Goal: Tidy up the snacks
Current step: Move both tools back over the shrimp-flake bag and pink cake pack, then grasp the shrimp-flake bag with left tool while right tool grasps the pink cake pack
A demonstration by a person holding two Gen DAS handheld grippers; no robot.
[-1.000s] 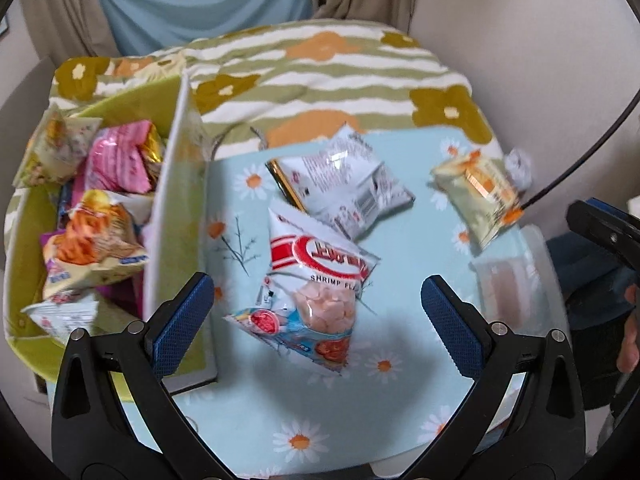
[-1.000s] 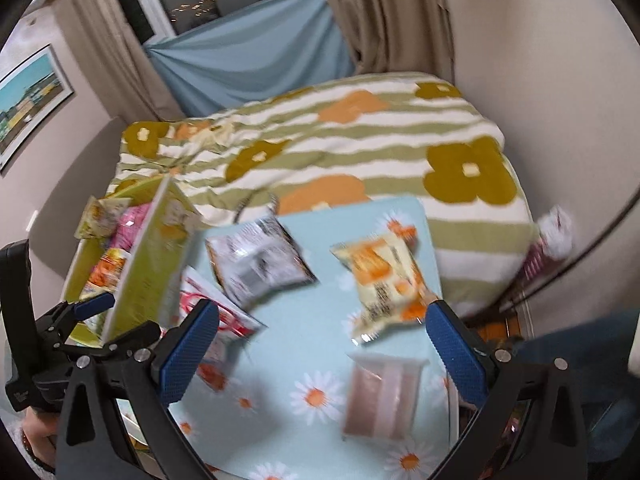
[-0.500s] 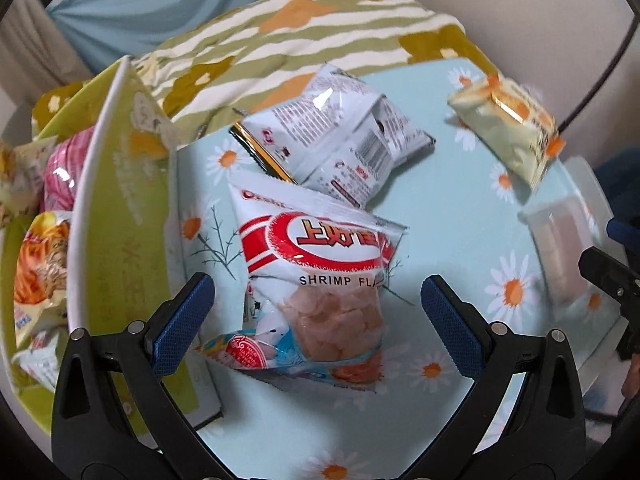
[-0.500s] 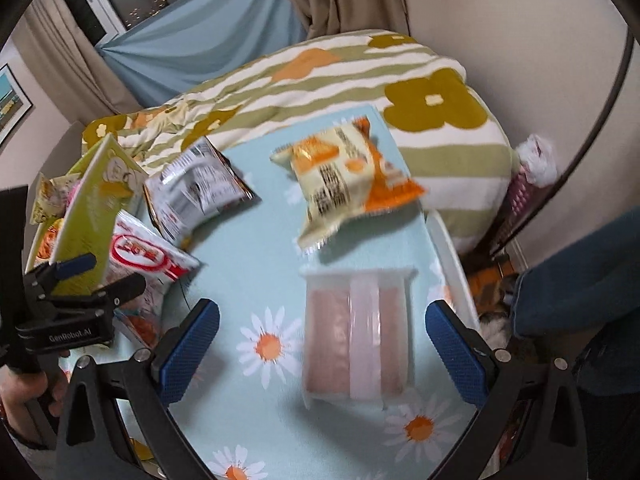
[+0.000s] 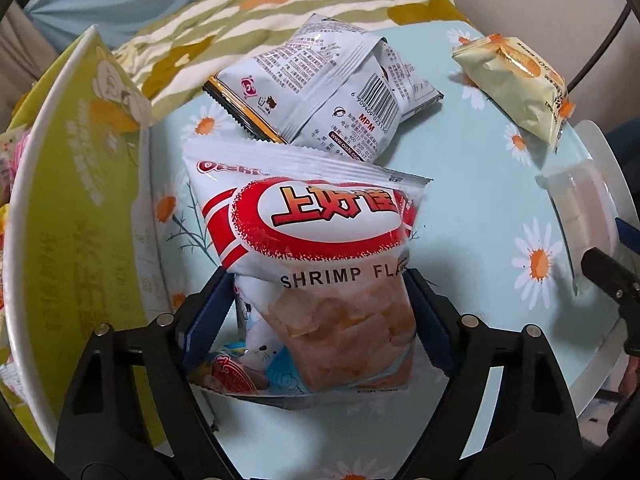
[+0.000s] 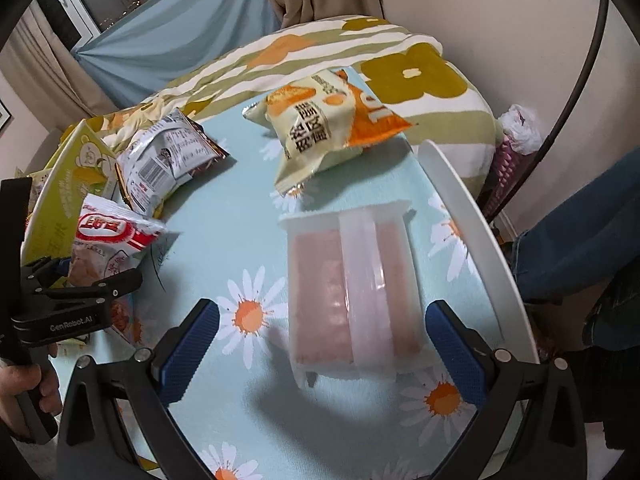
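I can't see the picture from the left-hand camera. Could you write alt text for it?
The left hand-held gripper has just been closing its blue pads on a red-and-white shrimp flakes bag lying on a daisy-print tablecloth. A silver snack bag lies behind it, a pale yellow bag far right, and a green box stands at left.

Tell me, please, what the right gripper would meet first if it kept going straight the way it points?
Most likely the clear pack of pink wafers, which lies on the table between the open right gripper's fingers; how far above the pack they hang I cannot tell.
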